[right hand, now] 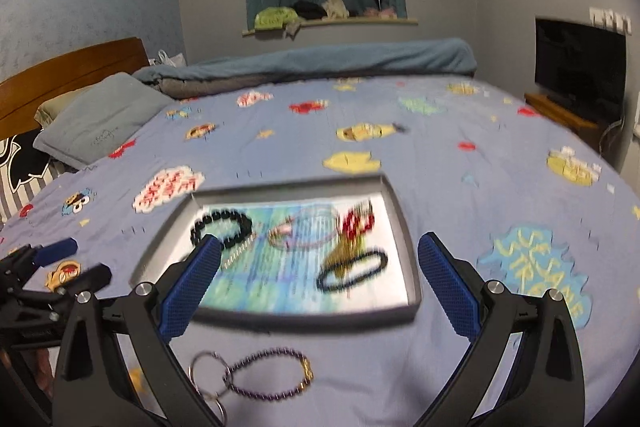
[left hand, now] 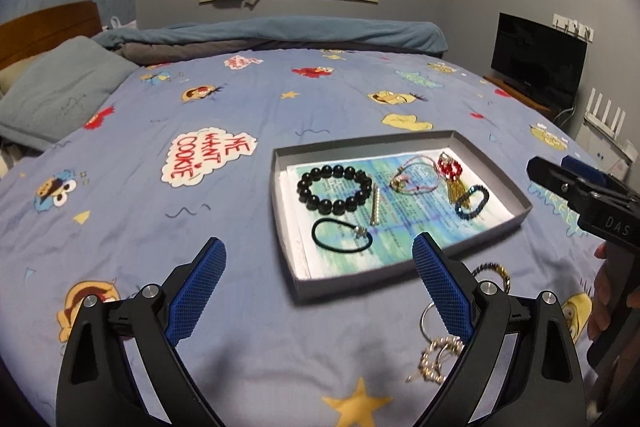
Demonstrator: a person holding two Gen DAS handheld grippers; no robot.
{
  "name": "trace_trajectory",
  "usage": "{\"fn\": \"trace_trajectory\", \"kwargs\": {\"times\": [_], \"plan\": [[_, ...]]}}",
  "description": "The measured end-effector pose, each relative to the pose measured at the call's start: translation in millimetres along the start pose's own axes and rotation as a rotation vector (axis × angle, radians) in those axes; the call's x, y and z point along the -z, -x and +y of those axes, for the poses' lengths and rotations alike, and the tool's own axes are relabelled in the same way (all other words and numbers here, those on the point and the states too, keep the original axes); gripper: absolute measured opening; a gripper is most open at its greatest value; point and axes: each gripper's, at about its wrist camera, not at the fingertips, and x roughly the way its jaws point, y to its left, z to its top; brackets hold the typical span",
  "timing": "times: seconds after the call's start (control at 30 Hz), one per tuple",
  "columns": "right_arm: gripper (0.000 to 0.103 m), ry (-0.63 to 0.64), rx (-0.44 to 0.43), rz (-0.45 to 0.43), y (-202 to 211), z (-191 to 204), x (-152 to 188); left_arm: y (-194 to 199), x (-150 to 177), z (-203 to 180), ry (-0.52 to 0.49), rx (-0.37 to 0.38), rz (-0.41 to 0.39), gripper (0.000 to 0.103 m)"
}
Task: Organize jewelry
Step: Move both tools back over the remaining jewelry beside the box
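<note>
Left wrist view: the left tool (left hand: 318, 269) hangs over the bed (left hand: 132, 195) with its blue fingers (left hand: 196, 285) spread wide and nothing between them. A grey tray (left hand: 404, 269) lies on the bedspread just ahead of the fingertips, slightly to the right. On the printed paper (left hand: 400, 231) lining it sit a black bead bracelet (left hand: 335, 190), a black hair tie (left hand: 341, 235) nearest the tool, a thin metal bar (left hand: 375, 206), a pink cord bracelet (left hand: 416, 177), a red and gold tassel piece (left hand: 454, 179) and a dark bead loop (left hand: 472, 201). Outside the tray, close against the tool's right finger, lie a silver ring (left hand: 427, 319), a beaded bracelet with gold clasp (left hand: 494, 273) and a pale bead cluster (left hand: 436, 355), all partly hidden by the finger. The right tool (left hand: 560, 181) shows at the right edge, beside the tray; from this angle its state cannot be told.

Right wrist view, blurred: the right tool (right hand: 320, 269) hovers above the tray's (right hand: 304, 315) near rim, fingers (right hand: 450, 291) wide apart and empty. The ring (right hand: 208, 367) and bracelet (right hand: 272, 373) rest on the bedspread below and between its fingers, nearer the camera than the tray. The left tool (right hand: 68, 261) sits at the left edge, apart from the tray.
</note>
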Motion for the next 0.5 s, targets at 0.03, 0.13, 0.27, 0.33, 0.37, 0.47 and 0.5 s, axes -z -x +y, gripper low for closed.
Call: {"fn": "trace_trajectory", "kwargs": {"times": [0.03,0.13,0.27,0.33,0.37,0.47,0.5], "plan": [[0.097,-0.011,-0.008,0.012,-1.2,-2.9,3.4,0.4,1.8,-0.1,-0.002,-0.002,0.003,0.094],[0.097,-0.023,-0.019,0.022,0.9,-6.3,11.1,1.6,7.2,0.4,-0.006,-0.003,0.012,0.094],[0.097,0.003,-0.009,0.008,8.0,-5.9,17.8,5.5,12.8,4.1,0.001,-0.006,0.015,0.094],[0.097,0.017,-0.007,0.006,11.4,-5.2,20.7,7.3,15.5,5.5,0.006,-0.002,0.016,0.094],[0.097,0.025,-0.009,0.006,13.2,-4.8,23.1,8.8,17.3,5.4,0.006,0.001,0.016,0.094],[0.097,0.043,-0.02,0.013,16.6,-3.3,30.3,12.2,23.4,2.3,-0.006,0.013,0.021,0.094],[0.097,0.051,-0.026,0.015,17.9,-2.5,33.0,12.9,25.9,0.7,-0.013,0.015,0.024,0.094]]}}
